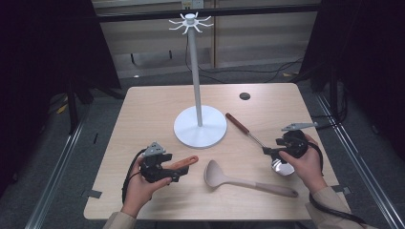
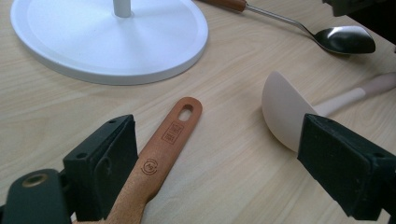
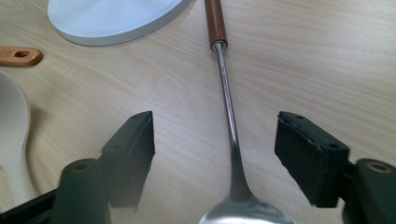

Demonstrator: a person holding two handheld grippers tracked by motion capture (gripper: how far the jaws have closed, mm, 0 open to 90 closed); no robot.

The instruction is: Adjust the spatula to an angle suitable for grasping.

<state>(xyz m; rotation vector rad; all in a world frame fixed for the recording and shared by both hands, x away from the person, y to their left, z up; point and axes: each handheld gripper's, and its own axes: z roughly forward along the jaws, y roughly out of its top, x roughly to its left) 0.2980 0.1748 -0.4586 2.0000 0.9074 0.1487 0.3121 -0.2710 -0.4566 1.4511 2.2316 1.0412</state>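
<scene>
A wooden utensil handle (image 2: pixel 161 156) with a hanging hole lies on the table between the jaws of my left gripper (image 2: pixel 219 140), close to its left jaw. That gripper (image 1: pixel 175 172) is open, and the handle (image 1: pixel 185 162) points out towards the stand. My right gripper (image 3: pixel 218 128) is open too, with its jaws astride the steel shaft of a spoon (image 3: pixel 228 116) that has a brown handle. In the high view the right gripper (image 1: pixel 270 151) hovers just above the spoon's (image 1: pixel 248 132) bowl end. A beige ladle (image 1: pixel 248 182) lies between the two hands.
A white hook stand (image 1: pixel 194 71) rises from a round base (image 1: pixel 199 128) at the table's middle, with curved hooks at its top. A small black disc (image 1: pixel 245 96) sits at the far right of the table. The ladle's bowl (image 2: pixel 282 112) lies near my left gripper's right jaw.
</scene>
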